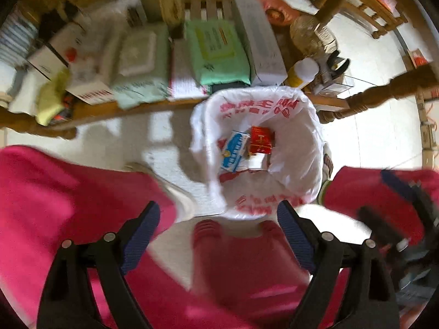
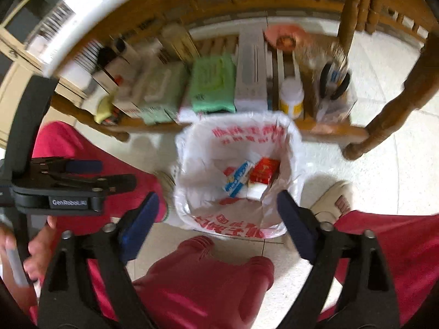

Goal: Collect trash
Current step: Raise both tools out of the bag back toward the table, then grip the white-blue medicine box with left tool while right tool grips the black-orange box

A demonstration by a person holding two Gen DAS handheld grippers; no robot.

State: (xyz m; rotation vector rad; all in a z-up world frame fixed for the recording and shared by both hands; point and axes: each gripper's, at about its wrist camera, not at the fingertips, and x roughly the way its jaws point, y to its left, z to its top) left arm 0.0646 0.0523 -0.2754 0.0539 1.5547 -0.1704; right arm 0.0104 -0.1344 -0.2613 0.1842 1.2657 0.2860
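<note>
Risk: the thin white bag (image 1: 290,126) lining the bin sits loosely, so a careless drop or snag could pull its rim inward; blur also obscures detail. Collected trash, a blue-and-white carton (image 1: 233,152) and red box (image 1: 260,139), lies at the bag's bottom. The left gripper (image 1: 218,235) and right gripper (image 2: 218,223) hover above, jaws spread wide, holding and touching nothing.

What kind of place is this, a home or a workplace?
Most likely a home. A wooden table's low shelf is crowded with wet-wipe packs and a pill bottle, and a small bin lined with a shopping bag stands on tiled floor.
</note>
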